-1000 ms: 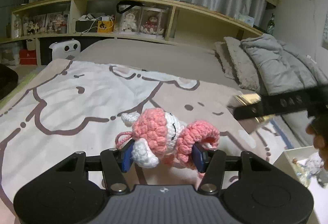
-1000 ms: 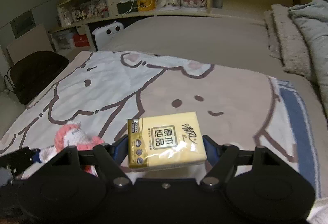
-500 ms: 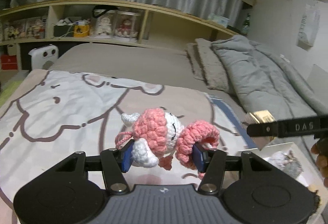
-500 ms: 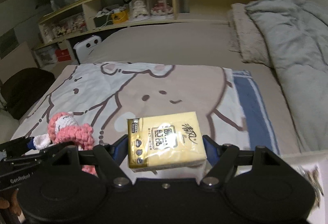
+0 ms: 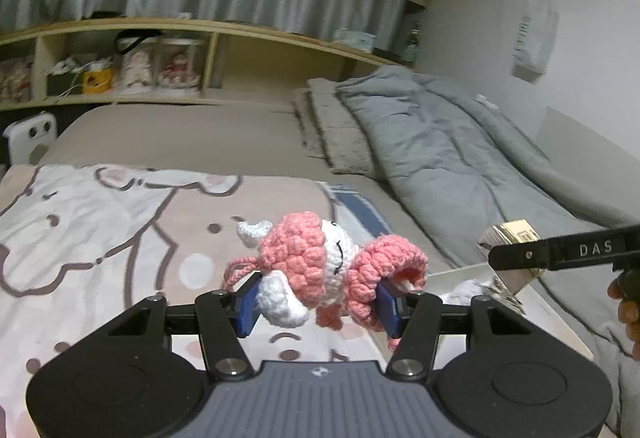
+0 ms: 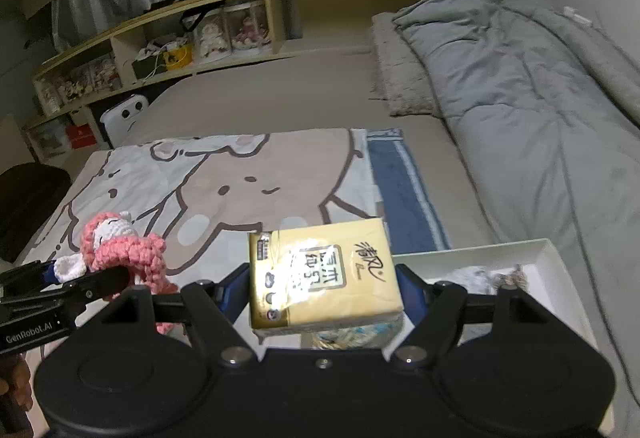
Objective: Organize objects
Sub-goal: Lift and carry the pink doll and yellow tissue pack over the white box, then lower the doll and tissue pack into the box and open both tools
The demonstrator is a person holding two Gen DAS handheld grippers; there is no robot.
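Right now both loads are in the air above the bed, so this looks like the carry step: two things picked up and heading for the white box point(image 6: 548, 250) at the bed's right edge. Next move, prob., is to bring each gripper over the box, lower it w/in the walls, then let go. The box already has stuff in it (pale, tangled bits, can't tell what), so the drop needs a free spot.

Left gripper point(image 5: 318, 302): fairly narrow, blue pads pressed into the sides of the pink crochet doll point(image 5: 320, 262). Doll is squashed a bit btw. the pads, face up, its loop dangling left. Soft thing, so it could slip or snag on release.

Right gripper point(image 6: 324, 292): wider, clamped on the yellow tissue pack point(image 6: 322, 274), label up, pack roughly level. In the right wrist view the pack sits just over the box's near-left corner; the left gripper w/ the doll is off to its left.

Beyond: cartoon blanket point(image 6: 224, 189) spread flat under both, grey duvet point(image 6: 520, 85) bunched along the right, then wooden shelves point(image 6: 180, 49) w/ jars and clutter at the head of the bed.
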